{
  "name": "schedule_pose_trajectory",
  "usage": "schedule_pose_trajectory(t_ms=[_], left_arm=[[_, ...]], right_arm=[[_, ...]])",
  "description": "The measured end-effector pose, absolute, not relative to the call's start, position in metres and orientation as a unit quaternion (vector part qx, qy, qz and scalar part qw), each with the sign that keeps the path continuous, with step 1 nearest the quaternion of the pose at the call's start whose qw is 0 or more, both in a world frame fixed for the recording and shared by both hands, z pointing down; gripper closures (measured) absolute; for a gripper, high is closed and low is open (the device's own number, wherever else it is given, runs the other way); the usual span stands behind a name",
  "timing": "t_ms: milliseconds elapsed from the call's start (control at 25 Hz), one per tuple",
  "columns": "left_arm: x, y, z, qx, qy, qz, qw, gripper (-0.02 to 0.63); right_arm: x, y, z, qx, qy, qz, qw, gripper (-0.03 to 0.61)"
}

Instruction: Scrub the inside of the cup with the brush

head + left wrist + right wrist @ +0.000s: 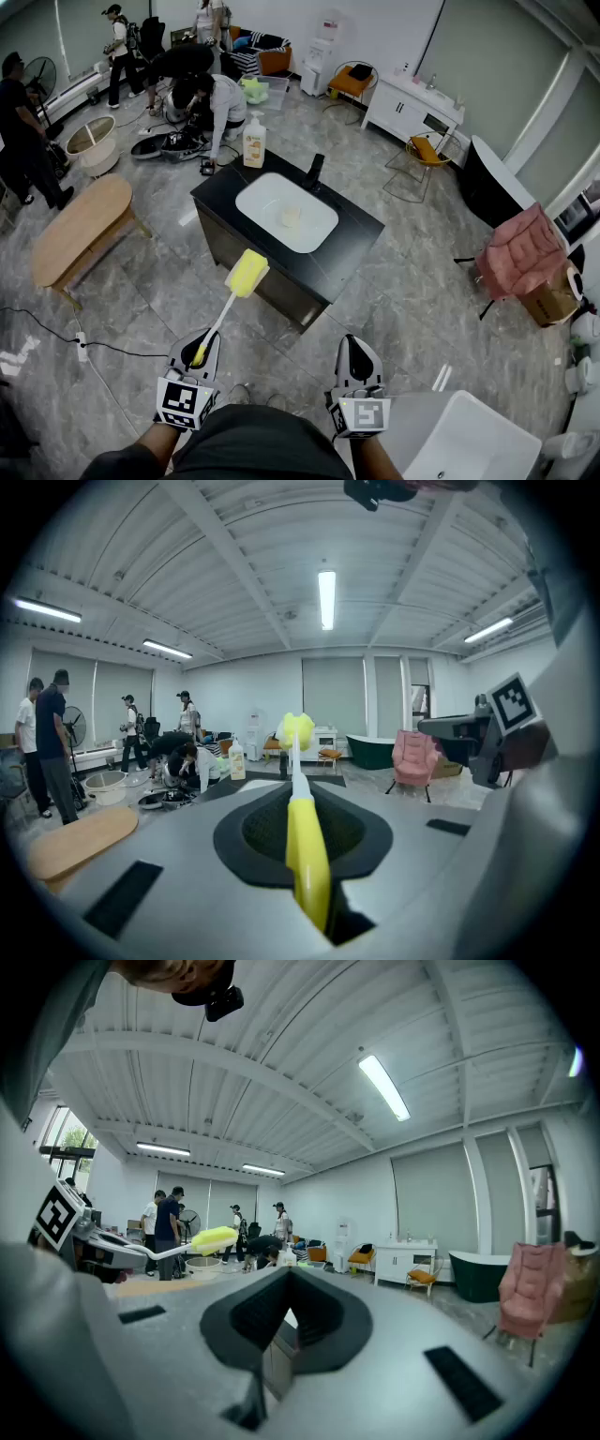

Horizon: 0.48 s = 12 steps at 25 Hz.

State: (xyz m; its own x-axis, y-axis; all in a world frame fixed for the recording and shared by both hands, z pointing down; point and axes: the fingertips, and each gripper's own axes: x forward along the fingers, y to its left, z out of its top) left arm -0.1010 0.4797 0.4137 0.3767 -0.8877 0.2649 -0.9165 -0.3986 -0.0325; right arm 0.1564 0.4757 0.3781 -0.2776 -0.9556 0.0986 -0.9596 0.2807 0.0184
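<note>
Standing back from the black vanity counter, both grippers low and close to the body.

Left gripper – jaws clamped on the yellow handle of the brush. In the left gripper view the handle runs straight out between the jaws, along the gripper's own line, with the sponge head at the far end. From the head view the brush's long axis slants forward and a little to the right, the head reaching as far as the near edge of the counter.

Right gripper – jaws drawn together, nothing between them; its own view shows only the room beyond.

Cup: a small pale object sits in the white basin sunk in the counter. Likely the cup, but too small to tell whether it stands upright or which way its mouth faces.

Key relation: the pale object lies ahead of both grippers, past the brush head and roughly on the line the brush already points along. It is well apart from the sponge. The empty right gripper is on the side nearer the basin's right rim, so it seems the natural one to steady the cup. The left would then need to tip the brush downward to meet the cup's opening
</note>
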Motion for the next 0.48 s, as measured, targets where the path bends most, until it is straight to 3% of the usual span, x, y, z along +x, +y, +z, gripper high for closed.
schedule_pose_trajectory(t_ms=[480], left_arm=[[-0.0964,0.4811,0.4145,0.827,-0.546,0.121,0.064,0.58]], right_arm=[[0.1597,0.4798,0.3761,0.597,-0.801,0.02,0.034,0.58]])
